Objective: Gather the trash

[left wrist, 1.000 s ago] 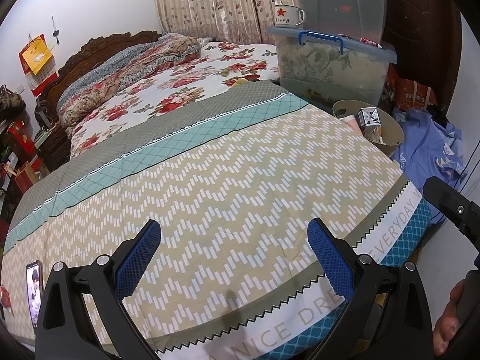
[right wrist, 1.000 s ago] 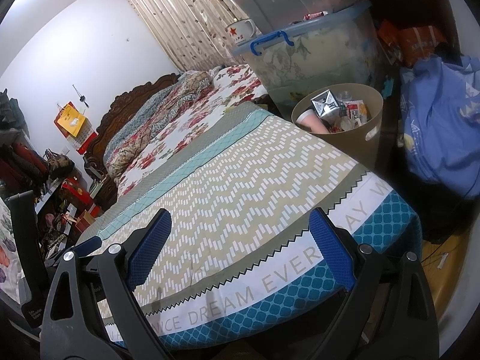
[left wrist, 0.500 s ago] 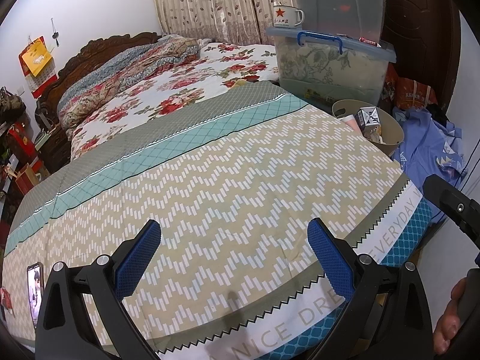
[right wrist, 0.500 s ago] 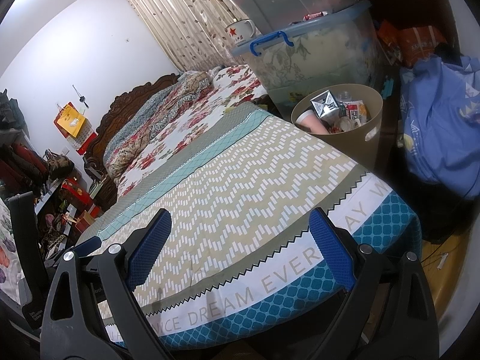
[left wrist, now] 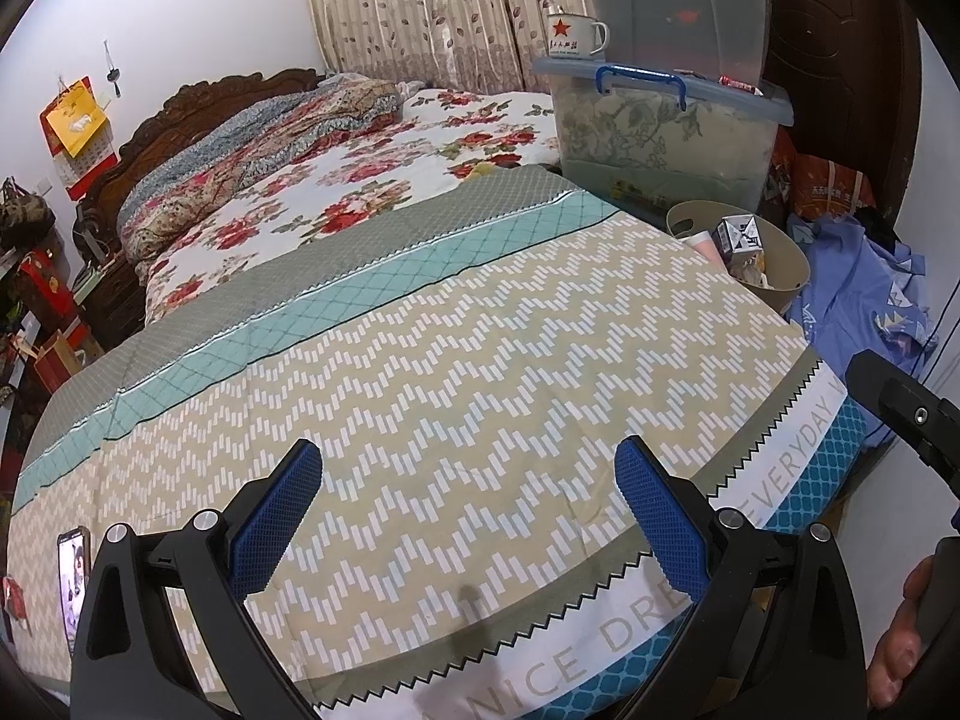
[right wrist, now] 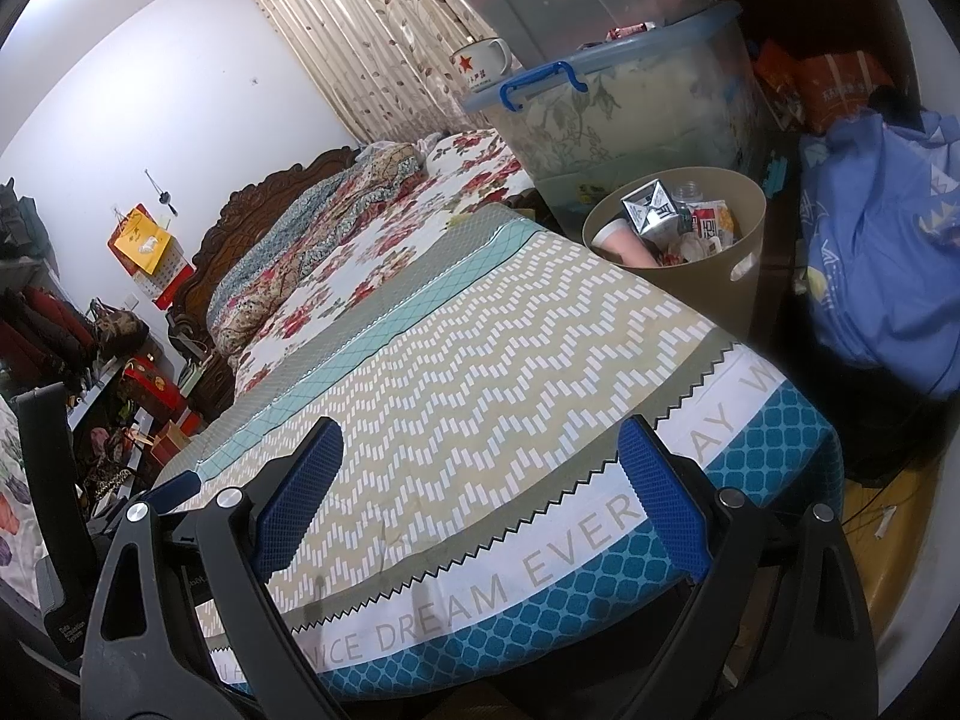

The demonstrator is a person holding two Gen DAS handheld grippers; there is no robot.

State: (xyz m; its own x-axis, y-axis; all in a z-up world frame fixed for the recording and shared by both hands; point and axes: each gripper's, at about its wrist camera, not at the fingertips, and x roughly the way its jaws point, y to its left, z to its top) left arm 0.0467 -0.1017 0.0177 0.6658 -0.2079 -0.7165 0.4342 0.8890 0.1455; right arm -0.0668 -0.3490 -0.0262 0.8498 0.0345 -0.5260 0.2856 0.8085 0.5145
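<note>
A tan waste bin [right wrist: 729, 252] stands on the floor at the bed's far right corner, filled with cartons and wrappers [right wrist: 654, 213]; it also shows in the left wrist view [left wrist: 786, 276]. My left gripper [left wrist: 468, 510] is open and empty, low over the foot of the chevron bed cover [left wrist: 480, 360]. My right gripper [right wrist: 480, 492] is open and empty over the same foot edge [right wrist: 480, 384]. The bin is far ahead and to the right of both. No loose trash shows on the cover.
Stacked clear storage boxes [left wrist: 660, 126] with a star mug [left wrist: 570, 36] stand behind the bin. A blue garment [right wrist: 882, 252] lies to the right. A phone [left wrist: 72, 576] lies on the bed's near left. Bags crowd the left wall [right wrist: 138, 384].
Both views are almost the same as a second ago. The left view has shifted very slightly; both grippers stay open.
</note>
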